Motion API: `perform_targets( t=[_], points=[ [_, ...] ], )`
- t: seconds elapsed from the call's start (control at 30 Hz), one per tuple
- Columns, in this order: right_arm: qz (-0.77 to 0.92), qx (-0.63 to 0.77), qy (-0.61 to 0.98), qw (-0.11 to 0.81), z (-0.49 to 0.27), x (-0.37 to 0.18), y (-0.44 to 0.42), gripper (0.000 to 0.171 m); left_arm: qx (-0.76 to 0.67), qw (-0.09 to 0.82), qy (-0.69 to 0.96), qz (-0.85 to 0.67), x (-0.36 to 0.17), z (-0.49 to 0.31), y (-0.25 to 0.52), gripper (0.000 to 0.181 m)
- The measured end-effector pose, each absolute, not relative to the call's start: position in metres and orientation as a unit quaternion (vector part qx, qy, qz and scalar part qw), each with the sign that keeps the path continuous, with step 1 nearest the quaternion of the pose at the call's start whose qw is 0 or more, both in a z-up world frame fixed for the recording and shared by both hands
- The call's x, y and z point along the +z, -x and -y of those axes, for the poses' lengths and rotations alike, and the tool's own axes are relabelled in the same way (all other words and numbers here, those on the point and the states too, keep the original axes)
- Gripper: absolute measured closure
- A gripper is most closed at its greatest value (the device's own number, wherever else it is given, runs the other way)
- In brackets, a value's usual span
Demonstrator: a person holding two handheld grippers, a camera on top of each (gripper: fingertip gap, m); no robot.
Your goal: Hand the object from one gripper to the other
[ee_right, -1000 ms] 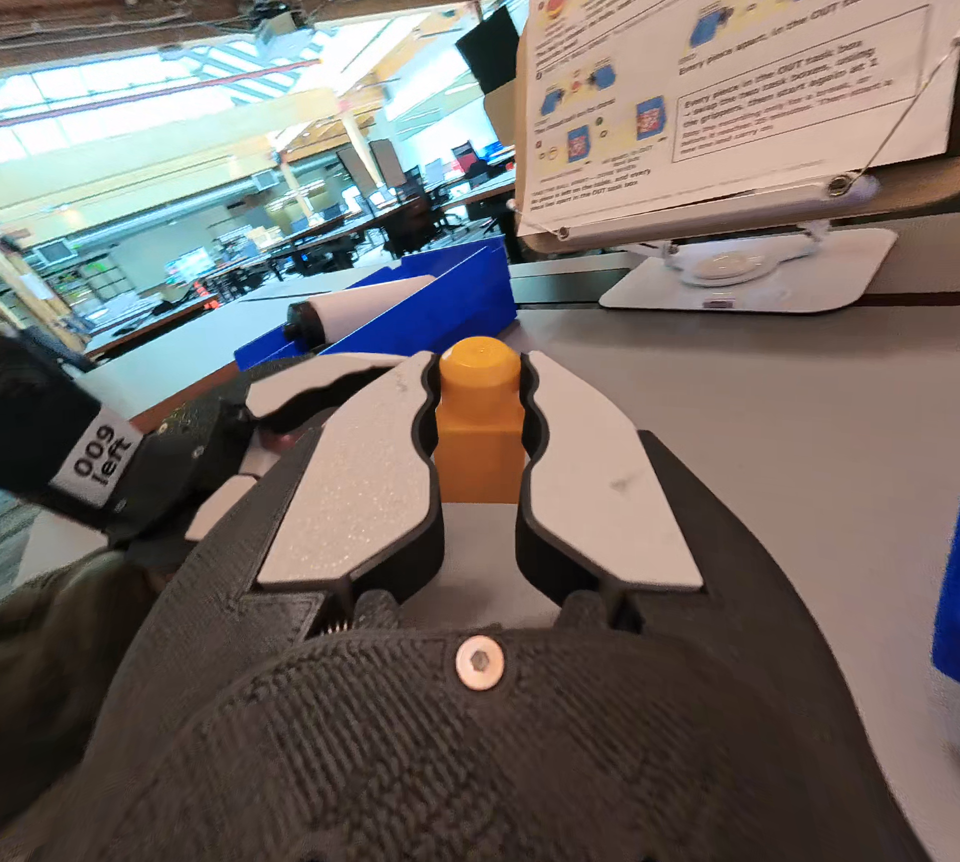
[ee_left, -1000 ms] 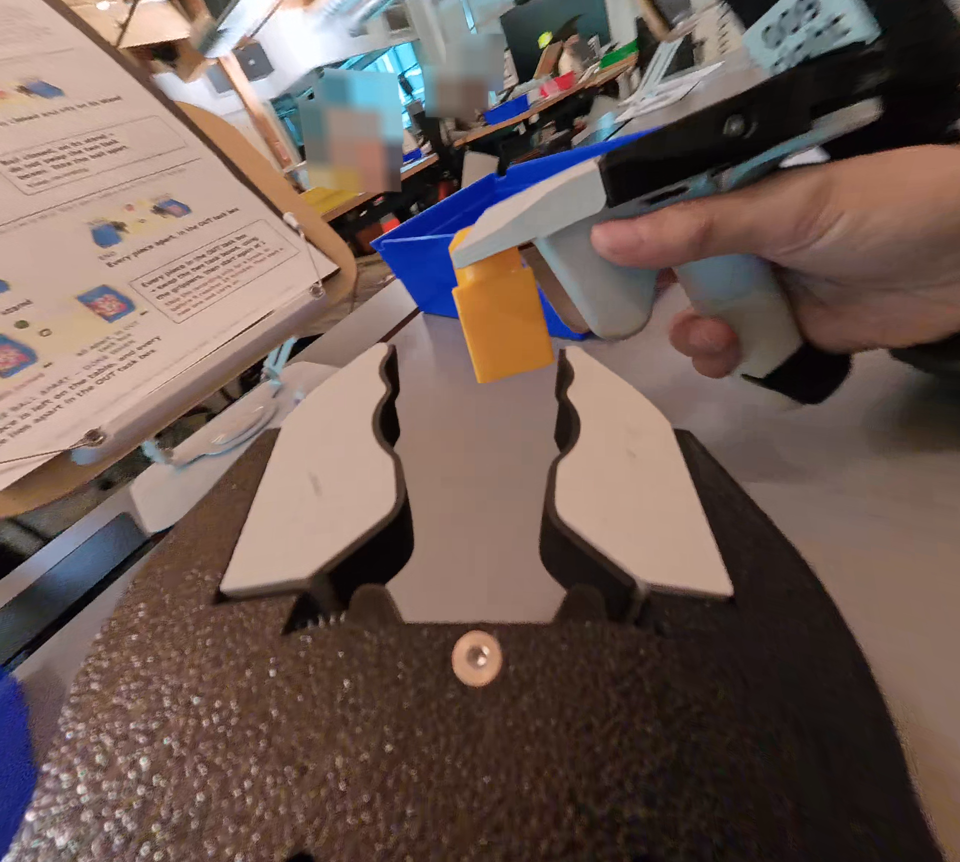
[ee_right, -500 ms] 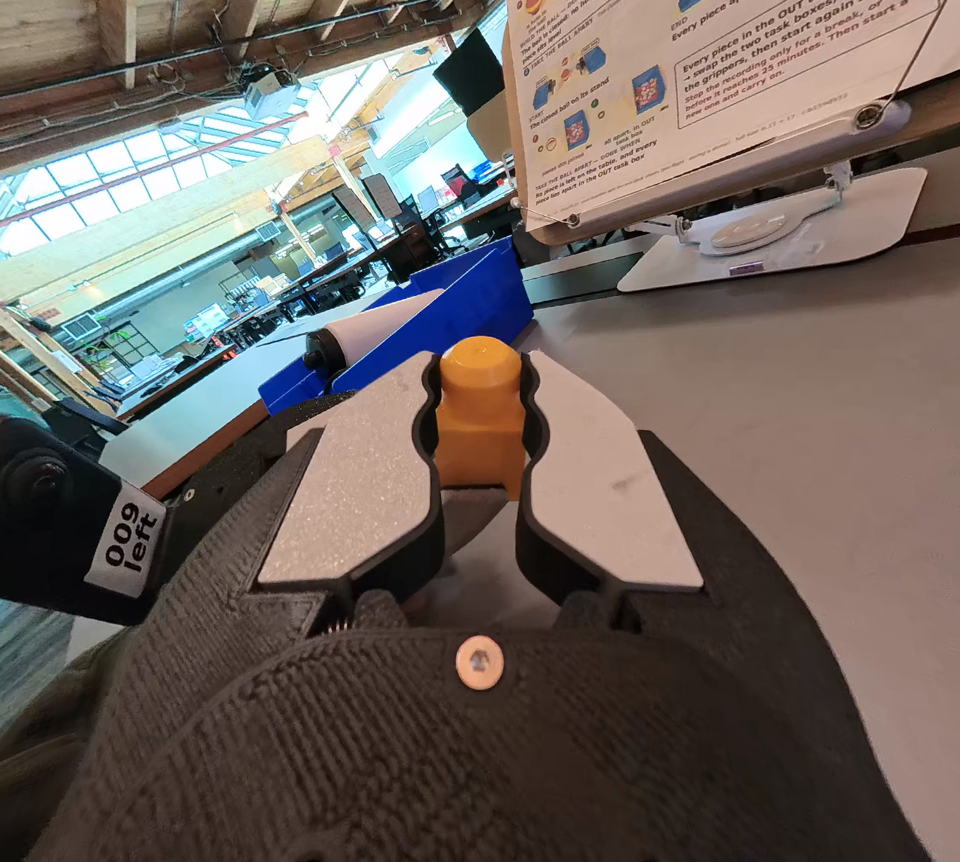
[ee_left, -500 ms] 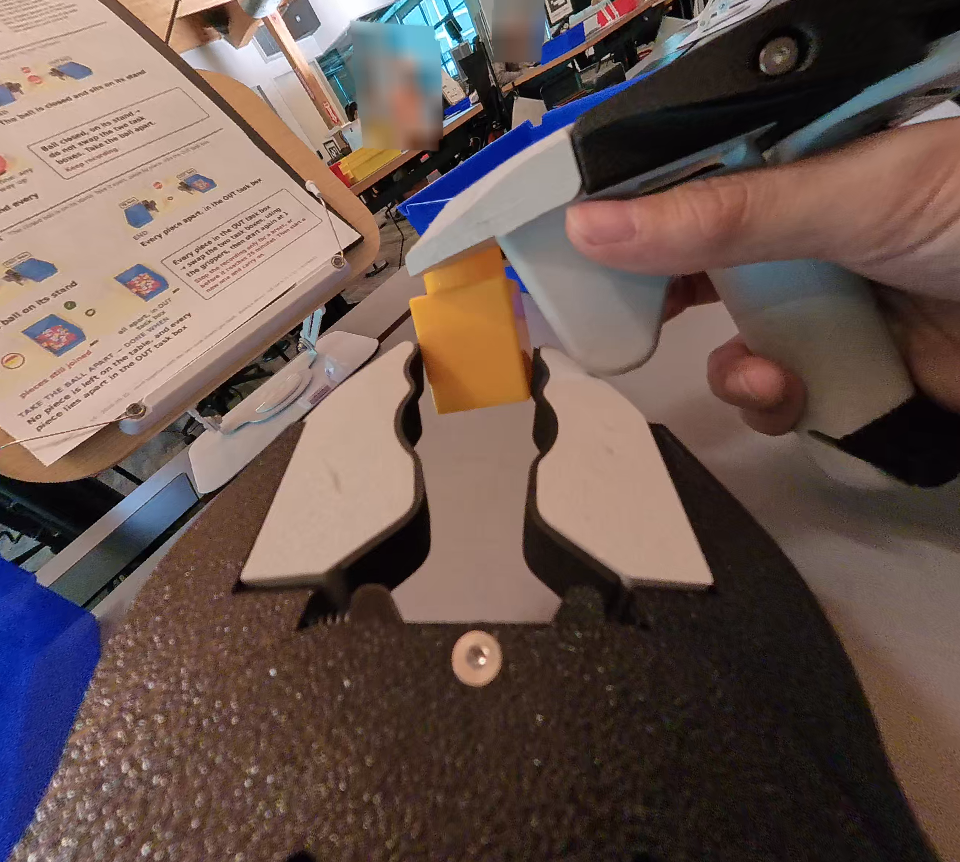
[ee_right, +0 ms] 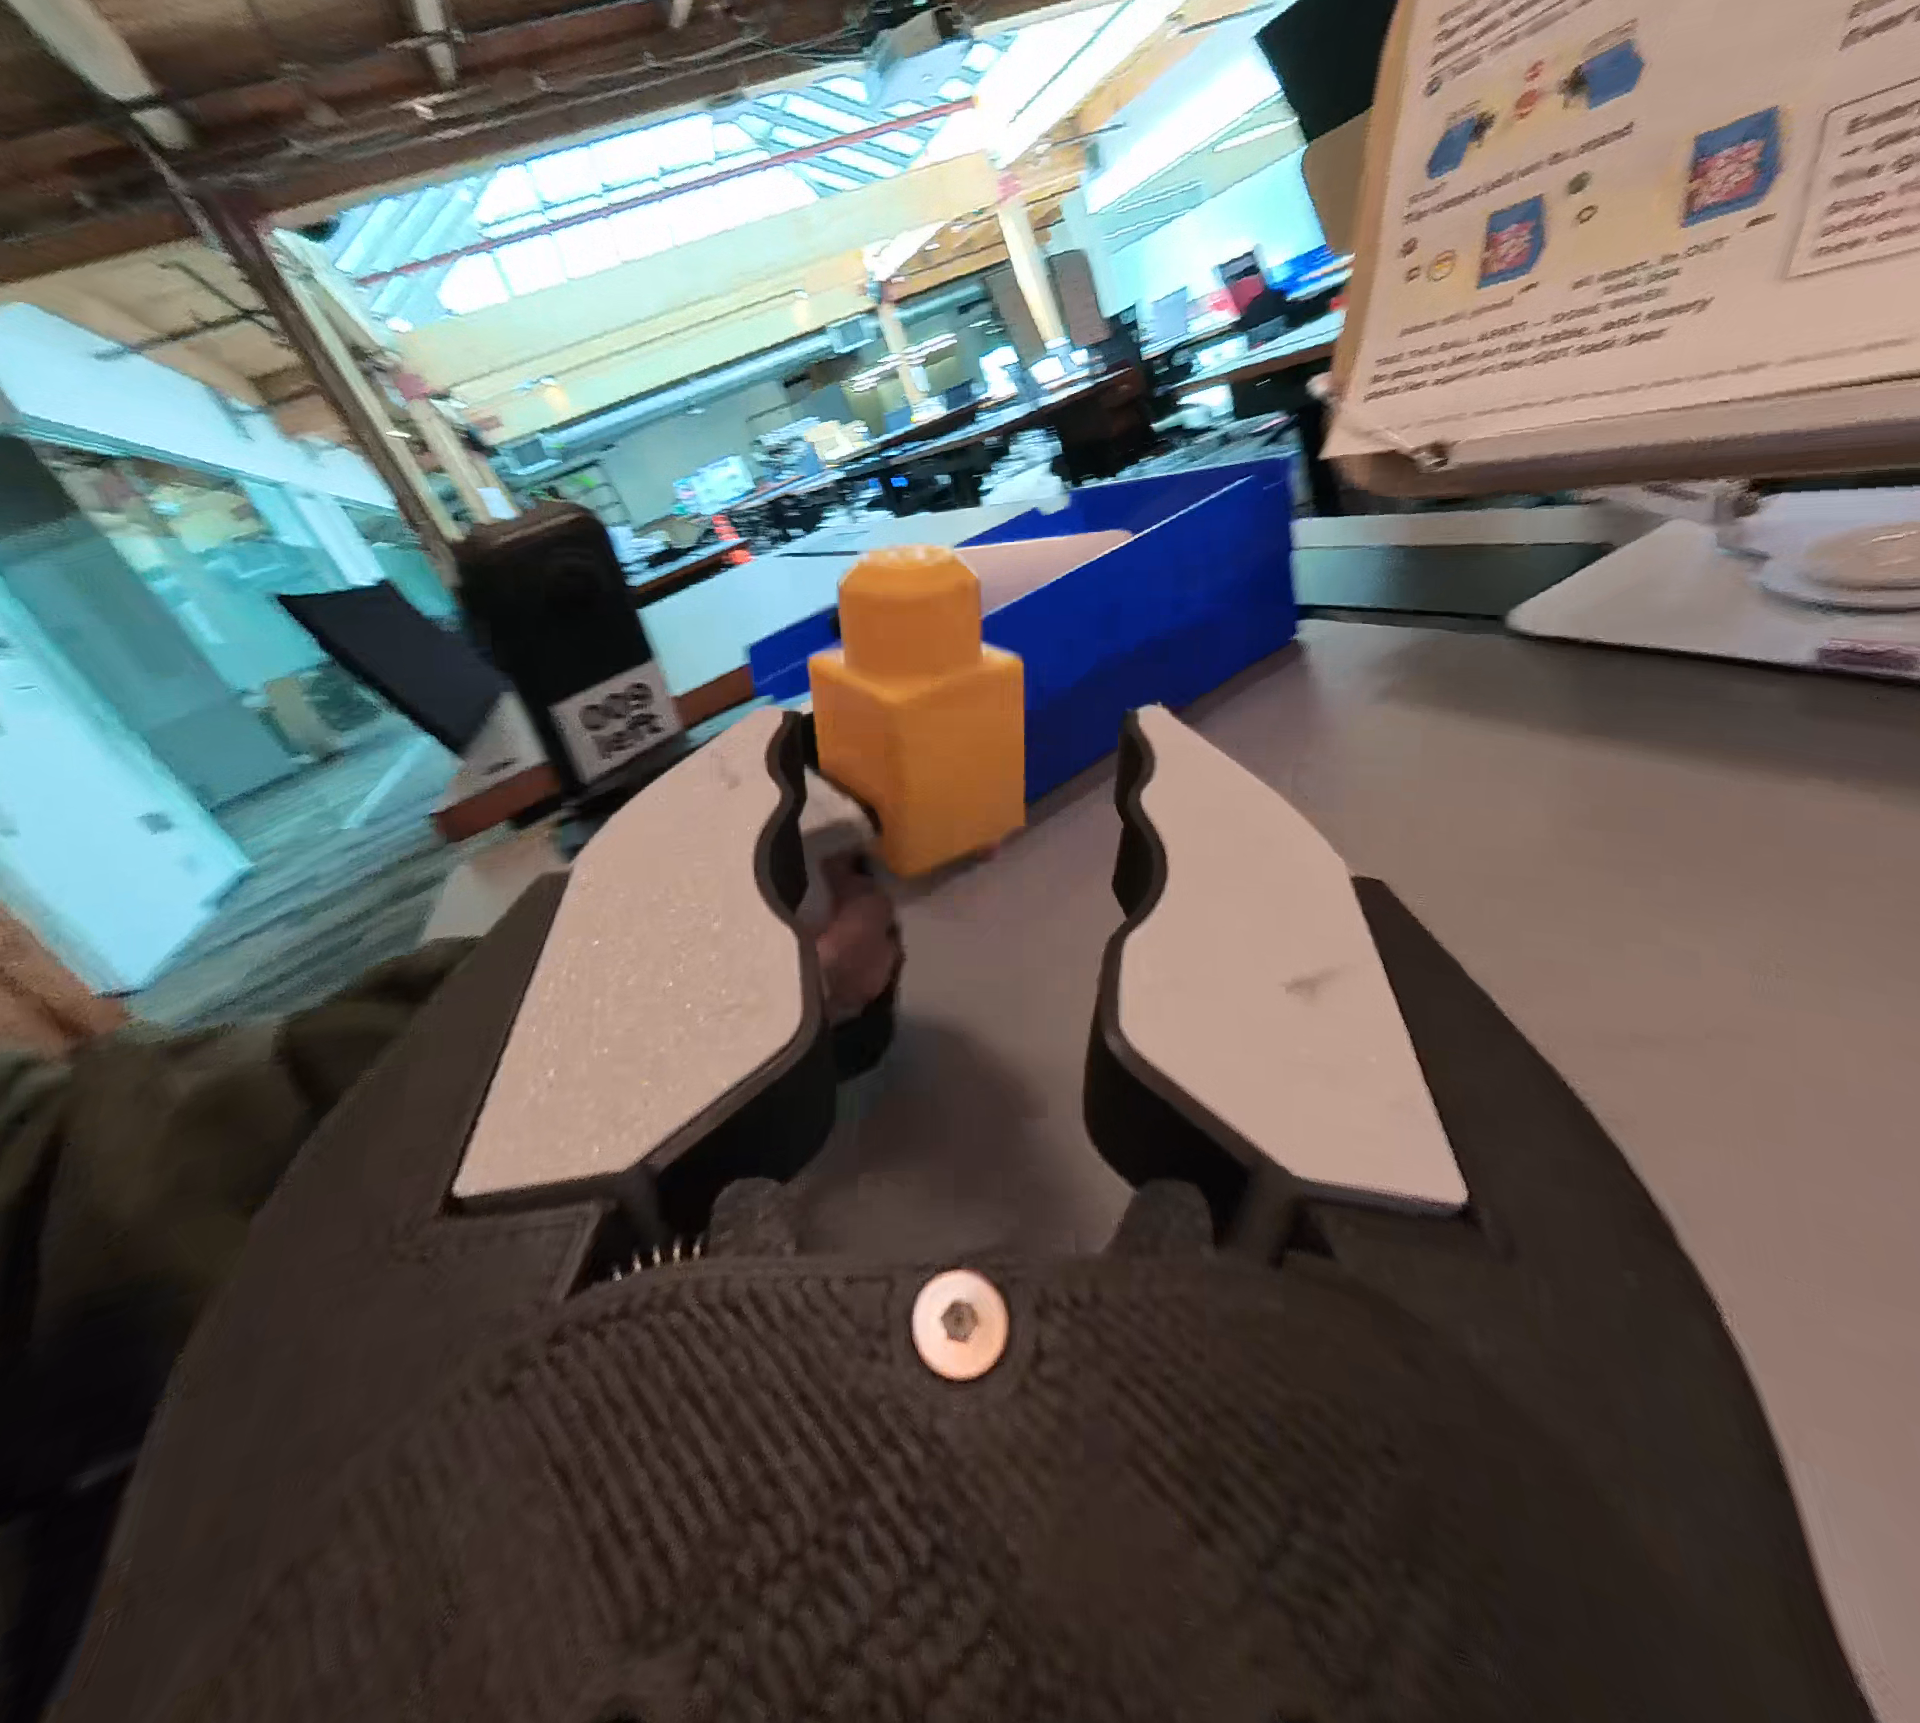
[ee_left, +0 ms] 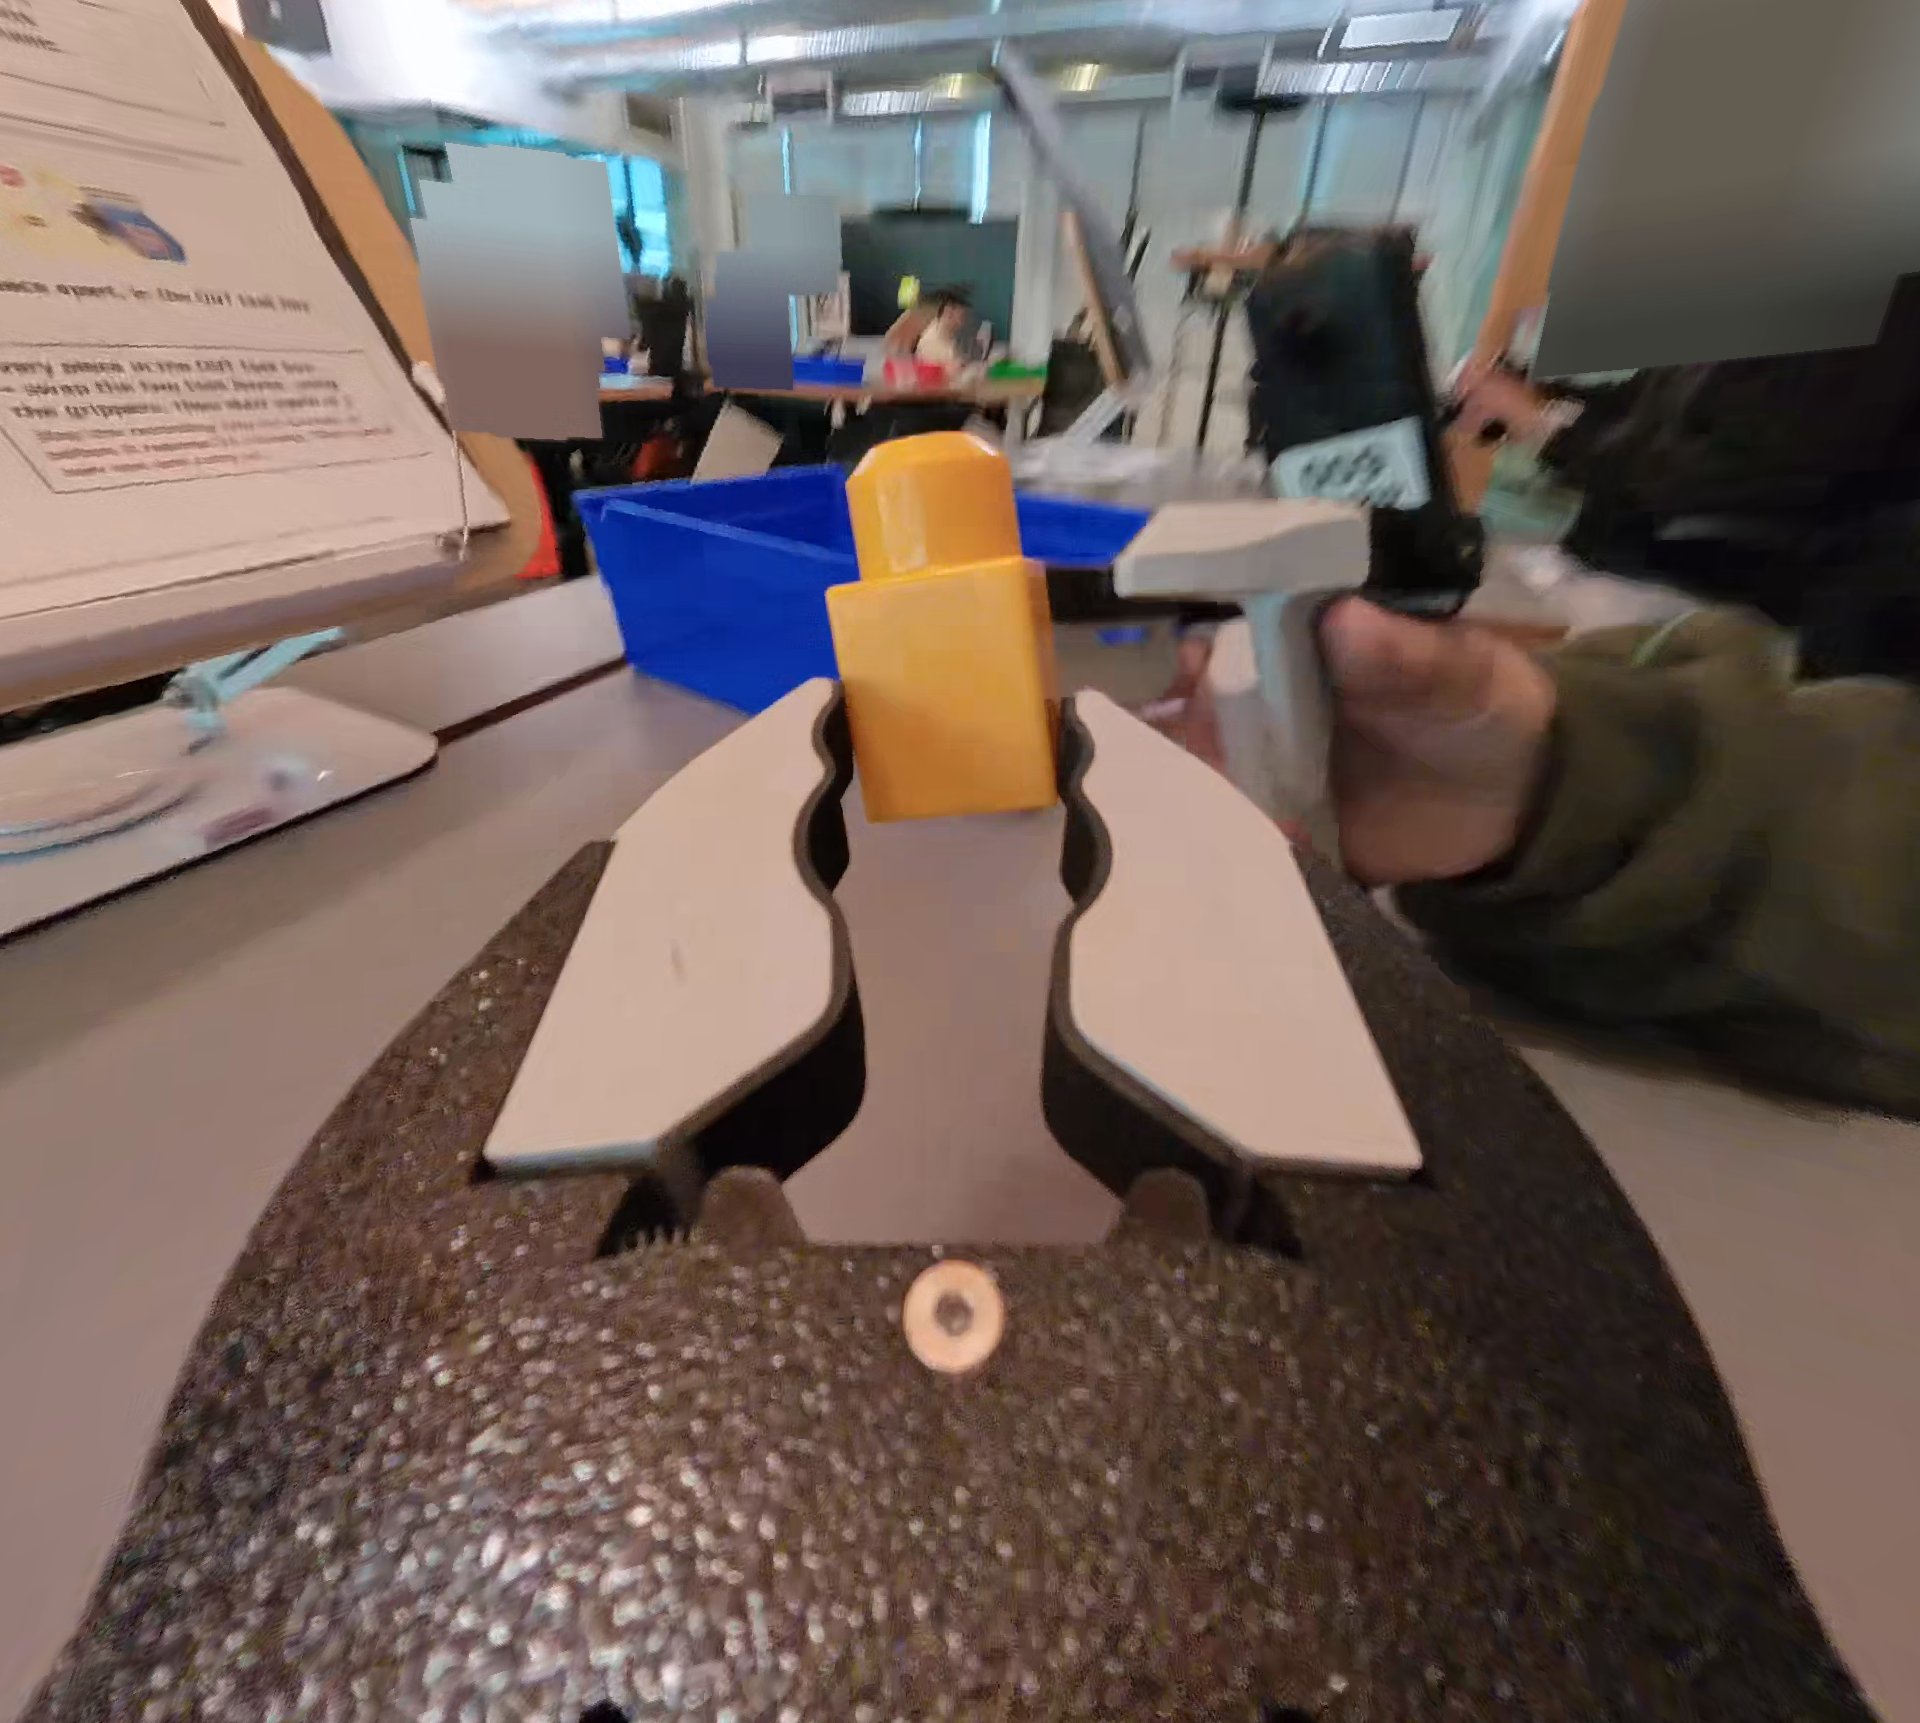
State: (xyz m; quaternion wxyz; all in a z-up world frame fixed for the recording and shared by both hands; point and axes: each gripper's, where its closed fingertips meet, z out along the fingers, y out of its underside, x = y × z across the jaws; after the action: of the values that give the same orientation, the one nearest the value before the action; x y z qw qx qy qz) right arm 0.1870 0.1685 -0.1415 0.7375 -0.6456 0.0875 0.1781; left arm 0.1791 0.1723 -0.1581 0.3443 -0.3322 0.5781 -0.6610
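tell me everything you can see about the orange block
The orange block looks like smooth hard plastic: a square body with one round, flat-topped stud on top. It stands upright, stud up, held above the grey table, pinched at its lower sides between the tips of the left gripper. The right gripper is open with a clear gap to one jaw.

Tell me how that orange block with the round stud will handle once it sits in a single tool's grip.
The orange block looks like rigid moulded plastic, so it should not flex. Its flat sides sit between the left tool fingers, which probably keeps it from twisting. The glossy faces may be a little slippery. It is likely light.
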Motion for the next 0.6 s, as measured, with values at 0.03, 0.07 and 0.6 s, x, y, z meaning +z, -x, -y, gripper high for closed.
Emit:
perform_targets(
  t=[0.03,0.07,0.6],
  points=[
    [-0.083,0.217,0.642,0.73,-0.167,-0.14,-0.183,0.114,-0.683,0.344,0.318,-0.561,-0.151,-0.175,-0.175,0.144],
    [-0.085,0.263,0.635,0.721,-0.166,-0.139,-0.179,0.113,-0.7,0.353,0.29,-0.55,-0.143,-0.175,-0.17,0.144],
    [-0.134,0.608,0.561,0.546,-0.154,-0.141,-0.144,0.103,-0.556,0.502,0.097,-0.655,-0.153,-0.15,-0.154,0.145]
  ],
)
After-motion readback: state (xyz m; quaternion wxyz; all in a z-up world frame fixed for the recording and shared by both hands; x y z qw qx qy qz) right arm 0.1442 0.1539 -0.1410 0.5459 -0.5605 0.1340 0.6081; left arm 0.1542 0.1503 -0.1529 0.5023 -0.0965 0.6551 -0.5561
